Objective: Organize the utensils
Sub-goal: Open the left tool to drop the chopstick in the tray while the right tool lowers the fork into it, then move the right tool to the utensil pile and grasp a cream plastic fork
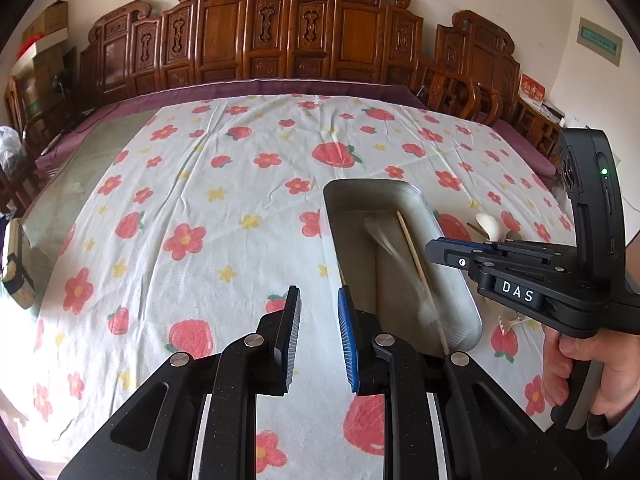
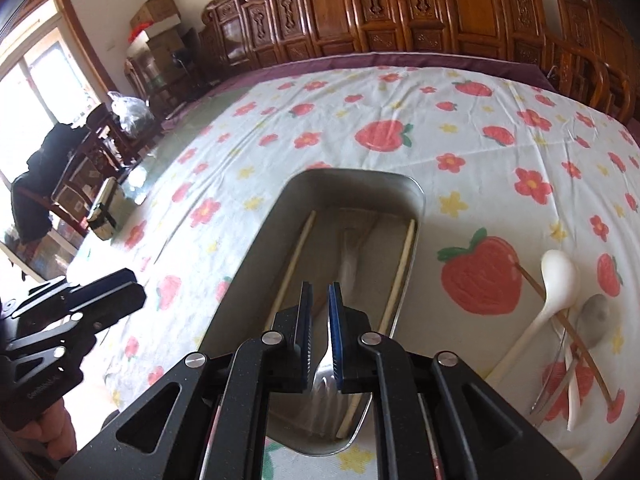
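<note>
A metal tray [image 1: 464, 300] [image 2: 256, 256] lies on the strawberry-print cloth. It holds wooden chopsticks [image 2: 400, 268] [image 1: 418, 264] and a metal fork [image 2: 326, 364], blurred as if in motion. My right gripper [image 2: 319, 300] hovers over the tray, its jaws slightly apart around the fork. In the left wrist view it [image 1: 448, 246] reaches over the tray from the right. My left gripper [image 1: 318, 300] is open and empty, left of the tray. A white spoon [image 2: 552, 280] [image 1: 490, 222], a metal spoon [image 2: 592, 312] and a brown chopstick [image 2: 568, 320] lie right of the tray.
The cloth [image 1: 200, 200] covers a large table. Carved wooden chairs [image 1: 280, 28] line the far edge. A box [image 2: 104, 208] sits at the table's left edge, beside more chairs and bags.
</note>
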Demonstrator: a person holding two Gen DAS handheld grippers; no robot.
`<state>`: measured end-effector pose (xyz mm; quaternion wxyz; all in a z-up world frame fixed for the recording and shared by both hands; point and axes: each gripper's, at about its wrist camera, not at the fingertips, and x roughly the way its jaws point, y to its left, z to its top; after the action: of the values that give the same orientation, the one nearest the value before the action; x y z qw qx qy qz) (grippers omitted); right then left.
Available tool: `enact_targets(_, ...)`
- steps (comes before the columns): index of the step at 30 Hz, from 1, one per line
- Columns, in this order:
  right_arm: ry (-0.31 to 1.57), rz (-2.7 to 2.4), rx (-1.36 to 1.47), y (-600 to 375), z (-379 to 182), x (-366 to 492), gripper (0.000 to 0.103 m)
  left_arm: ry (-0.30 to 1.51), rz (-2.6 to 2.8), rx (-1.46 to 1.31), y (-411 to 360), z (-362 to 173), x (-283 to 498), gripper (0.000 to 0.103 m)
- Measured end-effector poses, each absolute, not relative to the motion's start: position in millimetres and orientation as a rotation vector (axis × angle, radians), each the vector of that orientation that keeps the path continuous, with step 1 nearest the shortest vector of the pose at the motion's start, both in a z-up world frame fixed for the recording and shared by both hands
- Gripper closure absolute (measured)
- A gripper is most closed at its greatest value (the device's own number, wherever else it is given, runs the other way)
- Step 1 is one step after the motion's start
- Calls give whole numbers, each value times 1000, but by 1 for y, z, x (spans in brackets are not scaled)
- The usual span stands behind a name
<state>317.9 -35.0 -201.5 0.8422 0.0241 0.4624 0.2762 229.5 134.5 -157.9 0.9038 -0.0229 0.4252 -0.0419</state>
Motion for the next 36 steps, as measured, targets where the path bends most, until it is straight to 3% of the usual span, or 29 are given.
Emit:
enact_targets(9,901,582,23,-87,-177,293,92,838,-146,-31,110,-146,218,84)
enact_targets(11,888,562,5,-111,-175,282,92,830,-164,-26,103,-143,215,74)
enact_targets(13,883,522,-18,-138,-175,272,92,824,-181,-22,94,-141,211,72)
enact_targets(17,904,469,-38,-179,-187,260,92,818,-208,-10,77,-141,206,53)
enact_targets(19,927,460,-42,-191,-196,257,83,821,-226,3,68,-143,203,43)
enact_targets(20,937,459,-49,-194,-201,255,73,817,-235,12,62,-144,201,38)
enact_targets(25,999,474,-101,-199,-229,253,65,818,-260,44,49,-151,194,36)
enact_targets(36,1096,537,-238,-180,-264,266,64,848,-291,50,39,-163,192,36)
